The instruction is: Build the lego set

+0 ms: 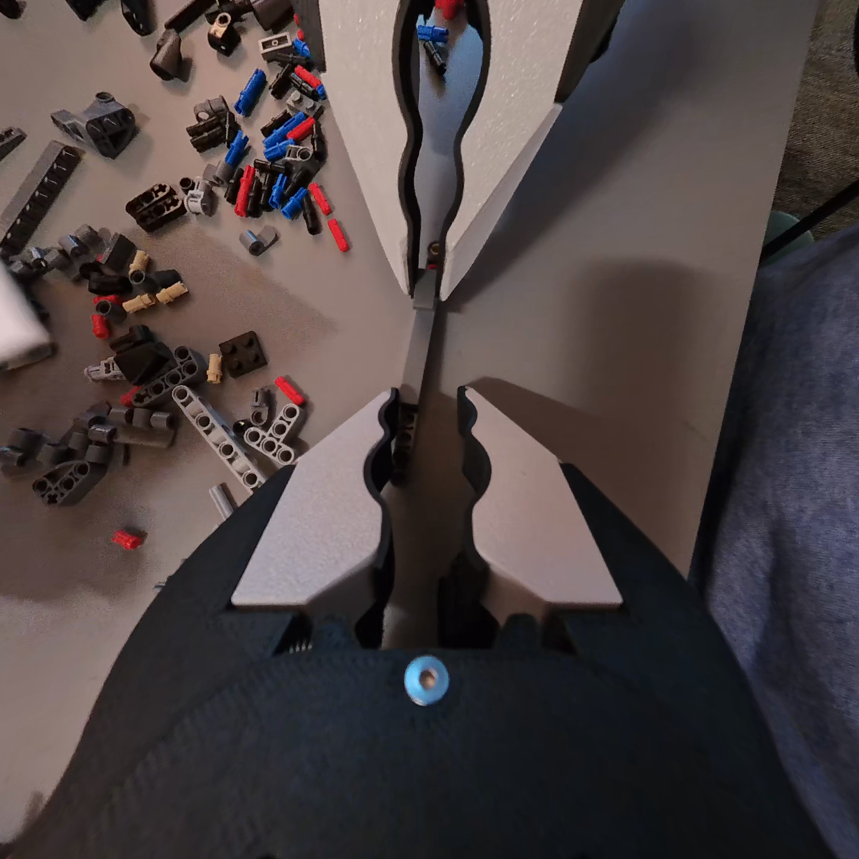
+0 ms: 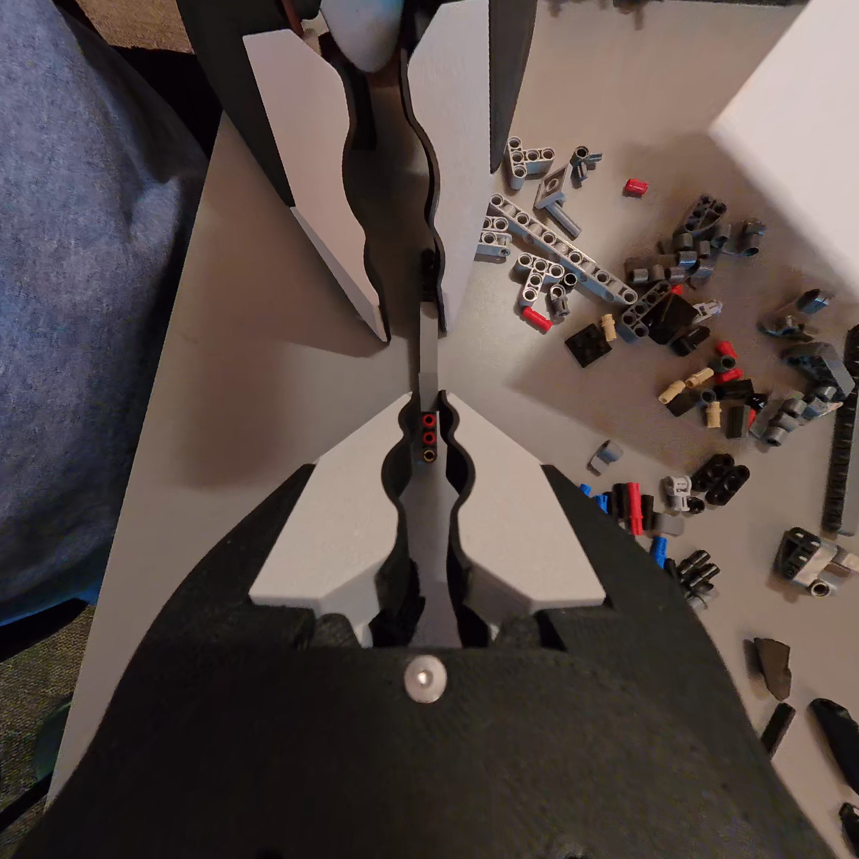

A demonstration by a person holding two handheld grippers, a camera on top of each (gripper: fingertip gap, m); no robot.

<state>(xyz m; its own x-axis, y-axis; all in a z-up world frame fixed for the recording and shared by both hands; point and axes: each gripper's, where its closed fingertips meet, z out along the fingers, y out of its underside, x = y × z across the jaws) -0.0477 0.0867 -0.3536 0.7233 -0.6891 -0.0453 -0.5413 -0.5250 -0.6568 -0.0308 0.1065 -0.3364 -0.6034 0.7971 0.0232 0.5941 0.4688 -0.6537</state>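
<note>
A long grey Lego beam (image 1: 420, 353) with a black end section spans between my two grippers above the grey table (image 1: 581, 232). My right gripper (image 2: 427, 395) is shut on one end, where two red pins (image 2: 428, 427) and a tan one sit in the beam (image 2: 428, 353). It also shows at the top of the left wrist view (image 1: 426, 290). My left gripper (image 1: 427, 395) is open around the other end. The beam's black part (image 1: 408, 441) rests against one finger, with a gap to the other. The left gripper also shows at the top of the right wrist view (image 2: 413, 332).
Loose Lego pieces lie scattered on the table: blue, red and black pins (image 1: 279, 153), grey liftarms (image 2: 558, 246), dark connectors (image 1: 83, 446), a black toothed rack (image 2: 841, 441). A white box (image 2: 799, 116) stands at the far side. A person's blue clothing (image 1: 799, 465) lies past the table edge. Both grippers' tips are close together, under 4 cm apart.
</note>
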